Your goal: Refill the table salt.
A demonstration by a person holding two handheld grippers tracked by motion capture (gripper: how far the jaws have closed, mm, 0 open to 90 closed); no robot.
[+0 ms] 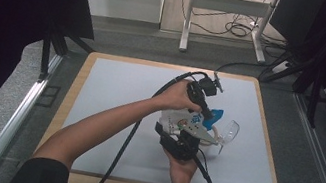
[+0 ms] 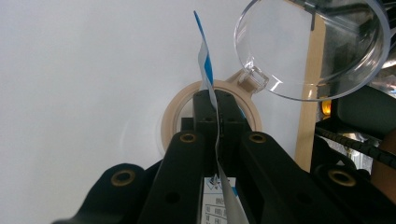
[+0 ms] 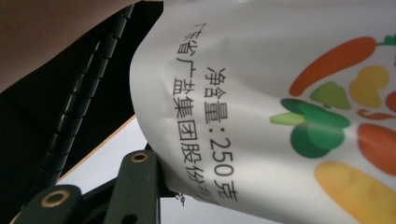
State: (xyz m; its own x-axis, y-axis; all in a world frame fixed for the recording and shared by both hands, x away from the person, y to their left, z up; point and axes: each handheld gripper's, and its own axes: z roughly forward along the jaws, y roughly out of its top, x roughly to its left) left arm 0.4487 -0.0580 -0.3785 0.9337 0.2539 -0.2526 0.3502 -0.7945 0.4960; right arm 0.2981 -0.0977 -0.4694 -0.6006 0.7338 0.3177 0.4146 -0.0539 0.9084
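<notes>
Left gripper view: I see my left gripper (image 2: 217, 140) with its two black jaws pressed together on one thin edge of a pouch (image 2: 205, 70), white with a blue stripe, seen edge-on and running up between them toward 12 o'clock. The pouch's lower end is cut off at the bottom of the frame. Beyond the jaws lies one beige ring (image 2: 170, 116), half hidden by them, and at 1 o'clock one clear round lid (image 2: 322, 46) whose tab meets the ring.

In the right gripper view the pouch (image 3: 261, 93) crowds the lens: a white face with black print and coloured vegetable pictures. Of the right gripper I can make out one jaw link (image 3: 133, 186) at the bottom, with the pouch's edge tucked beside it; the other jaw is behind the pouch, so I cannot tell whether this gripper is clamped or parted. A black ribbed cable (image 3: 79, 102) crosses at 9 o'clock.

From the high view, both grippers meet near the middle of the mat (image 1: 115, 93). The left hand (image 1: 178, 96) reaches in from 7 o'clock, forearm stretched long, holding the left gripper (image 1: 203, 110) at the pouch's (image 1: 181, 120) far side. The right hand (image 1: 183, 168) comes up from 6 o'clock, with the right gripper (image 1: 177, 142) at the pouch's near side. The clear lid (image 1: 229, 131) lies at 3 o'clock of the pouch. The pouch's outline here is mostly covered by both tools.
</notes>
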